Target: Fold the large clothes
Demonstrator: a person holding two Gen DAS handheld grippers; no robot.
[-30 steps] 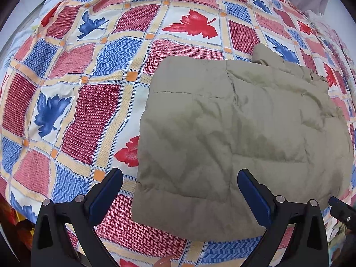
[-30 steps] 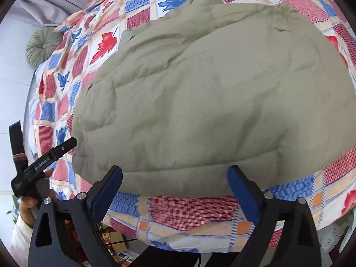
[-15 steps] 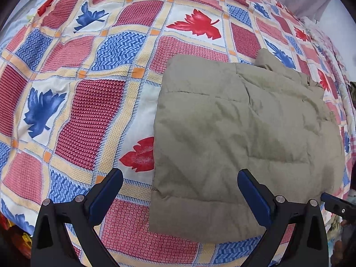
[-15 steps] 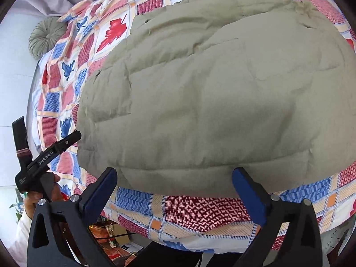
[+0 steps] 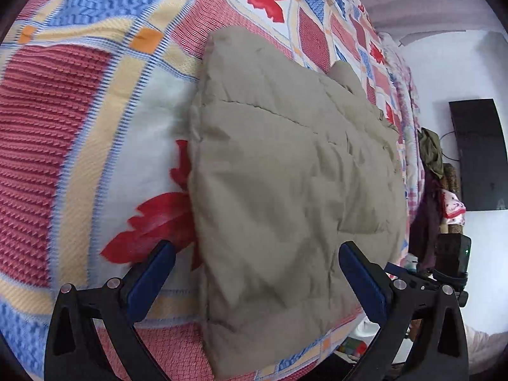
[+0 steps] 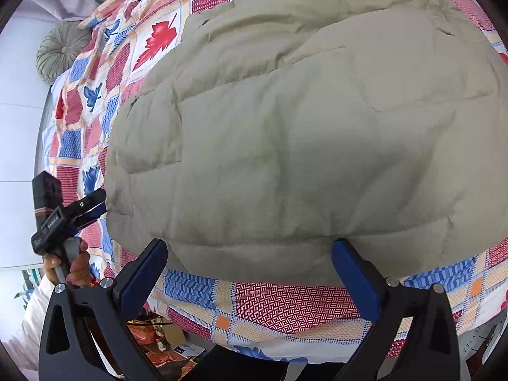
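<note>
The folded olive jacket (image 5: pixel 285 197) lies on the patterned bedspread (image 5: pixel 63 111) before both wide, empty tools; only the right wrist view shows the left tool (image 6: pixel 95 206) and the round cushion (image 6: pixel 60 50).

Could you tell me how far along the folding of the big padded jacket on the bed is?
Done: the olive padded jacket lies as a compact folded rectangle on the patterned bedspread, edges roughly squared. In hand: nothing; the left gripper and right gripper are both open, hovering at its near edge. Left: perhaps one more fold or tidying the bump at the far edge.
</note>
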